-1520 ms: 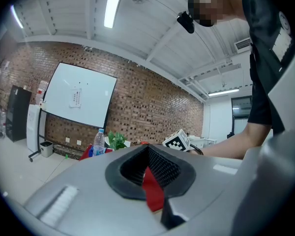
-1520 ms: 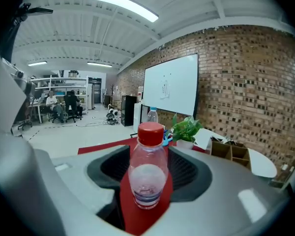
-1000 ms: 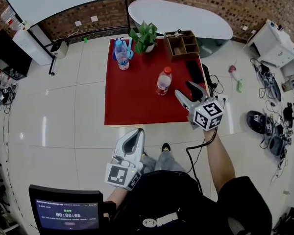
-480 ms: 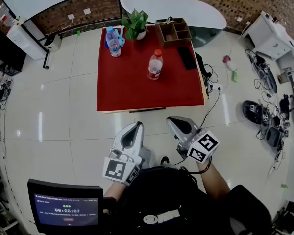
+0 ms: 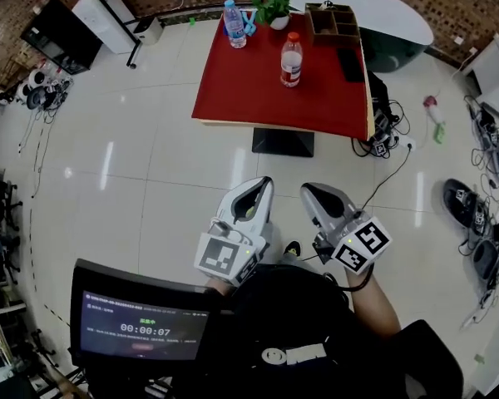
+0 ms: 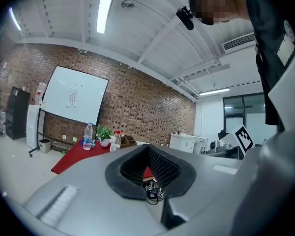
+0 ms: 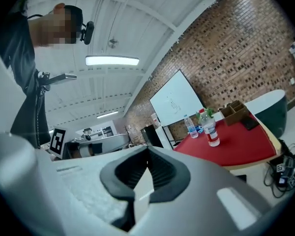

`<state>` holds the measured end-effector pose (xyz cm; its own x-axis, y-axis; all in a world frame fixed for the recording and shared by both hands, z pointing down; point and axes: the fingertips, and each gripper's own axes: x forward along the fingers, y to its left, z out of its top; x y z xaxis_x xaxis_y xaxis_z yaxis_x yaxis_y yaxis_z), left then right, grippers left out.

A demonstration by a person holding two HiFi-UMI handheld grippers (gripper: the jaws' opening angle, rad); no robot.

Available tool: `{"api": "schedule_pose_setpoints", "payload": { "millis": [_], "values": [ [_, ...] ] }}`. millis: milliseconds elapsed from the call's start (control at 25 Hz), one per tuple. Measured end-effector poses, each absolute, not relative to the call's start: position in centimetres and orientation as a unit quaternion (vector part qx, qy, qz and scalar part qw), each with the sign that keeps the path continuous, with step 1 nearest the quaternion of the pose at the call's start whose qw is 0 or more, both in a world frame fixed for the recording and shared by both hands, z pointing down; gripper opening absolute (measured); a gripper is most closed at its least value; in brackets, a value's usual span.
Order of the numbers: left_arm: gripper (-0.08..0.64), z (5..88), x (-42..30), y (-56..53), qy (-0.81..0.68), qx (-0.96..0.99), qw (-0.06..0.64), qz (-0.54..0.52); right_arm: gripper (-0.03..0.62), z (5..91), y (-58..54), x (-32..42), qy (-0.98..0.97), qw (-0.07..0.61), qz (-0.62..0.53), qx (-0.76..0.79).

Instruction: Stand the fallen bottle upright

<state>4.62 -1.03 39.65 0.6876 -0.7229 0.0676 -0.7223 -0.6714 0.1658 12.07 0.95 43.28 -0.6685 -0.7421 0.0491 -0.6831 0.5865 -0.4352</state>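
Note:
A clear bottle with a red cap (image 5: 291, 59) stands upright on the red table (image 5: 258, 98), far ahead of me; it also shows in the left gripper view (image 6: 116, 140) and the right gripper view (image 7: 210, 129). A second bottle with a blue cap (image 5: 233, 23) stands upright at the table's far left. My left gripper (image 5: 264, 183) and right gripper (image 5: 309, 191) hang side by side over the tiled floor, close to my body and well short of the table. Both have their jaws shut, left gripper (image 6: 148, 148) and right gripper (image 7: 148, 154), with nothing between them.
A potted plant (image 5: 276, 7), a wooden organizer (image 5: 333, 22) and a black phone (image 5: 350, 65) sit on the table's far side. Cables and a power strip (image 5: 382, 140) lie on the floor right of the table. A monitor (image 5: 141, 331) stands at my lower left.
The table has slid farther away in the head view. My right gripper drew back from the table's near right corner to my body. The left gripper also pulled back; the red-capped bottle stayed upright.

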Motion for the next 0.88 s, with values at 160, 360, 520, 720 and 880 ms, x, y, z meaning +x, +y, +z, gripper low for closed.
{"api": "schedule_pose_setpoints", "payload": {
  "millis": [160, 360, 520, 720, 880],
  "values": [
    [0.0, 38.1, 5.0, 2.3, -0.398, 0.915, 0.073, 0.002, 0.003, 41.3, 4.6, 10.5, 0.897, 0.077, -0.21, -0.38],
    [0.0, 37.6, 5.7, 4.0, -0.384, 0.92, 0.08, -0.006, 0.003, 40.3, 6.8, 9.3, 0.904, 0.072, -0.205, -0.369],
    [0.0, 37.7, 4.7, 5.0, -0.367, 0.926, 0.084, -0.007, 0.003, 40.6, 7.4, 7.5, 0.899, 0.067, -0.213, -0.376],
    [0.0, 37.2, 2.5, 5.2, -0.372, 0.924, 0.083, -0.013, 0.003, 39.8, 7.4, 4.8, 0.906, 0.063, -0.204, -0.366],
    [0.0, 37.2, 1.7, 5.1, -0.373, 0.924, 0.09, -0.011, 0.003, 39.3, 7.3, 4.1, 0.904, 0.064, -0.198, -0.374]
  ]
}}
